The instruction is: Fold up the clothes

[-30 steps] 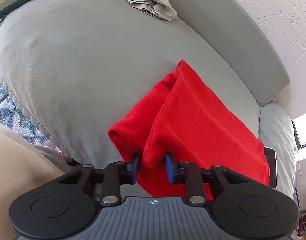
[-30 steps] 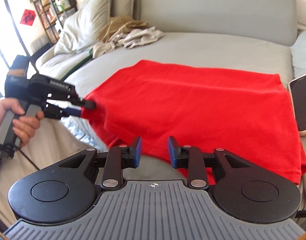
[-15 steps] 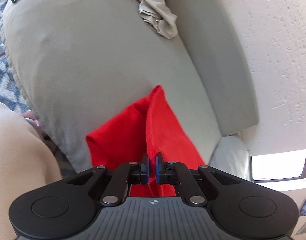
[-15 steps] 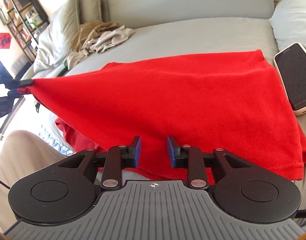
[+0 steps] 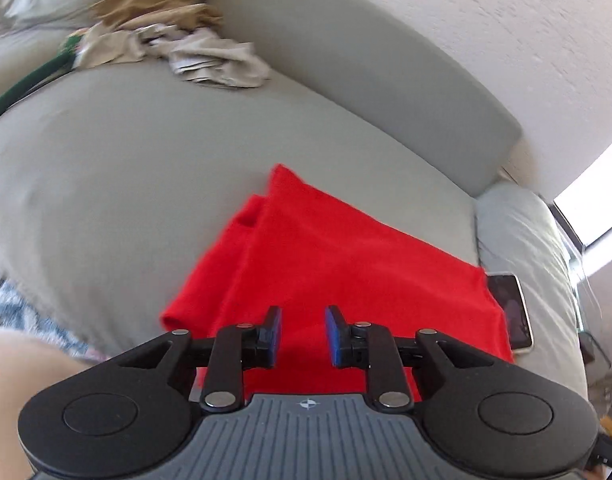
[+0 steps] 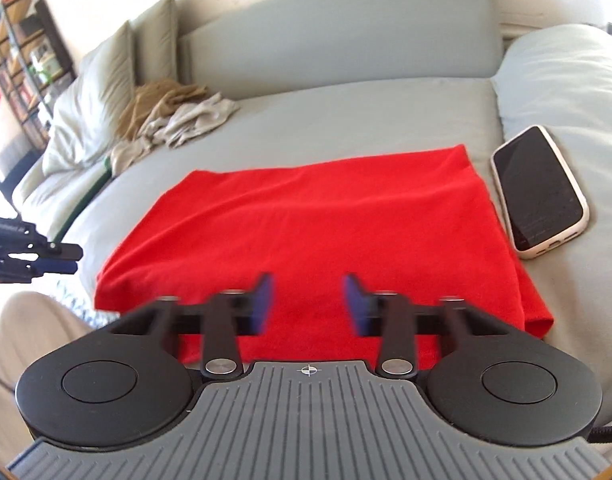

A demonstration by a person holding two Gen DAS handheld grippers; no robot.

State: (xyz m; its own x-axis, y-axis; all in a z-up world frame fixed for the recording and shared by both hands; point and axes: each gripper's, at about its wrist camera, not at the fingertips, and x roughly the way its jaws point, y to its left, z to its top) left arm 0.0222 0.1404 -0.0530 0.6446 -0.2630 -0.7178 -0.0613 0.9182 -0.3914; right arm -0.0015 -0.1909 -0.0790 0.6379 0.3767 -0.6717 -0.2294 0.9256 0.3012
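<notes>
A red garment [image 5: 345,264] lies folded in flat layers on the grey sofa seat [image 5: 106,184]. My left gripper [image 5: 302,320] hovers over its near edge. Its jaws are opening and nothing is between them. In the right wrist view the garment [image 6: 306,216] spreads as a wide rectangle. My right gripper [image 6: 307,292] hangs just above its front edge. Its jaws are blurred and closing, still apart, with no cloth pinched. The left gripper [image 6: 72,258] also shows at the far left, clear of the cloth.
A phone [image 6: 539,192] lies face up just right of the garment. A pile of beige clothes [image 6: 178,116] sits at the sofa's back left, beside upright cushions [image 6: 90,92]. A pale pillow [image 6: 565,80] fills the right end. A person's beige trouser leg [image 6: 34,328] is near left.
My left gripper has let go of the red fold and drawn up and away. The layer it held up now lies flat over the garment. The right gripper's jaws are now blurred.
</notes>
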